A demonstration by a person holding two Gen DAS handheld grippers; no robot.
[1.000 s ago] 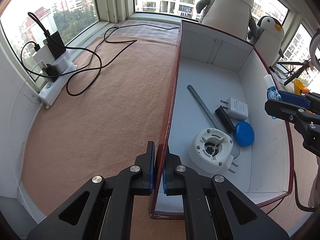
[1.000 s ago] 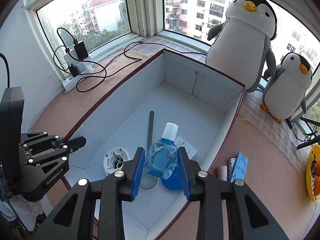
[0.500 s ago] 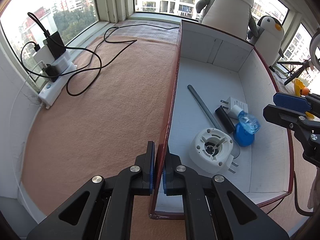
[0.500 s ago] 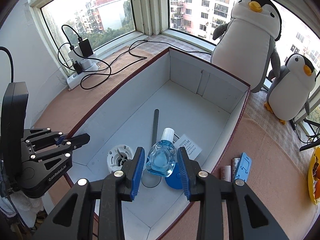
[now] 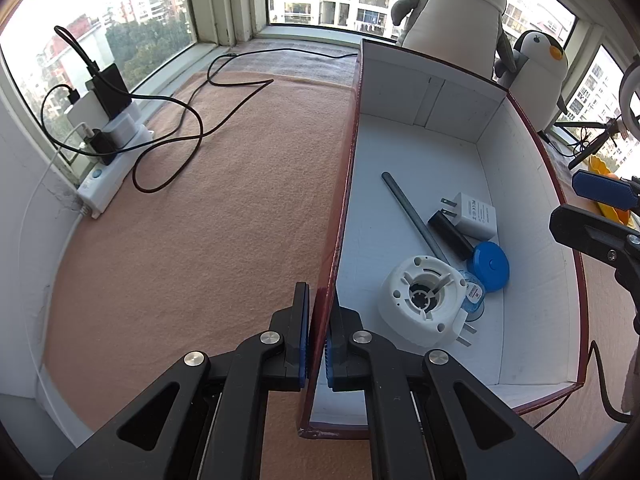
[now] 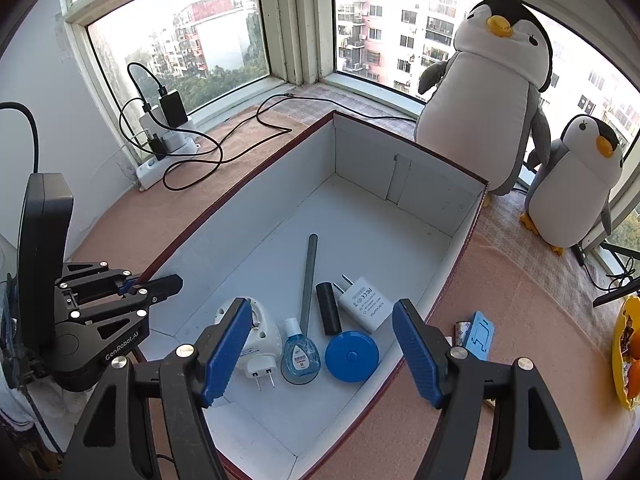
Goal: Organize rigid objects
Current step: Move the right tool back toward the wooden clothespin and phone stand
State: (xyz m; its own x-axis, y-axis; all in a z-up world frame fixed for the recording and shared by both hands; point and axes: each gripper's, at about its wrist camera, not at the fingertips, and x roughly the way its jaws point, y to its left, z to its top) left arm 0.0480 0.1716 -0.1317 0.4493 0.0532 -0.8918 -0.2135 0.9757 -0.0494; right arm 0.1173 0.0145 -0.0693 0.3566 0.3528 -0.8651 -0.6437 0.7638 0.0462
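Your left hand-held gripper (image 5: 318,344) is clamping tight on the near left wall of the box (image 5: 532,216). Your right hand-held gripper (image 6: 320,354) is opening wide, holding nothing, while the blue bottle (image 6: 300,350) is lying on the box floor between the white round plug (image 6: 250,338) and the blue disc (image 6: 352,355).

The left hand-held gripper (image 5: 318,344) points steeply downward, its jaws closed tight on the box wall (image 5: 340,216), one blue pad on each face of the wall. The right hand-held gripper (image 6: 320,354) also tilts steeply down, off to the right of the left one. Its jaws are opening, blue pads (image 6: 224,350) spread wide, with nothing pressed between them.
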